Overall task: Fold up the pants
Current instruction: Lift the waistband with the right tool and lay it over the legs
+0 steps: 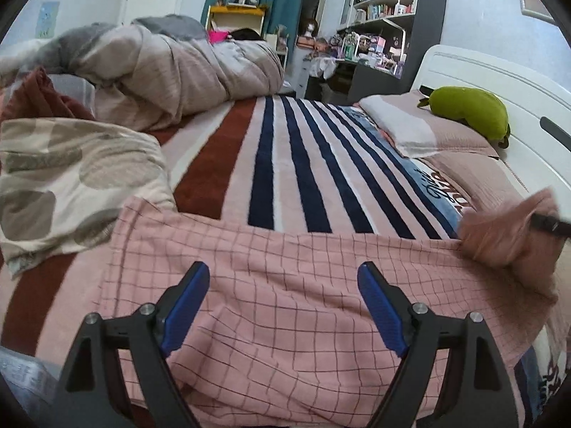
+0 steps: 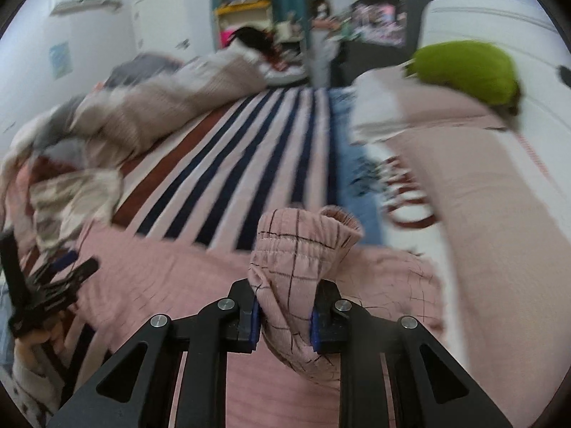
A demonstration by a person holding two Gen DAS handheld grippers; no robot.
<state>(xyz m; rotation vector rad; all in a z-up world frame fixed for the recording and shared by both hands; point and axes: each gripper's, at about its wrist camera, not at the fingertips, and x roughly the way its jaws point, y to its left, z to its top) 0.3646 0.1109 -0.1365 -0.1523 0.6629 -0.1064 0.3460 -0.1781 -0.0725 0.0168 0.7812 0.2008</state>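
Observation:
Pink checked pants lie spread across the near end of a striped bed. My left gripper is open just above the cloth, holding nothing. My right gripper is shut on the bunched elastic waistband of the pants and holds it lifted off the bed. In the left wrist view the right gripper shows at the far right with the raised pink cloth. In the right wrist view the left gripper shows at the far left, blurred.
The striped blanket stretches ahead. A crumpled duvet and patterned pillow lie left. Pink pillows, a green plush and the white headboard are right. Shelves stand behind.

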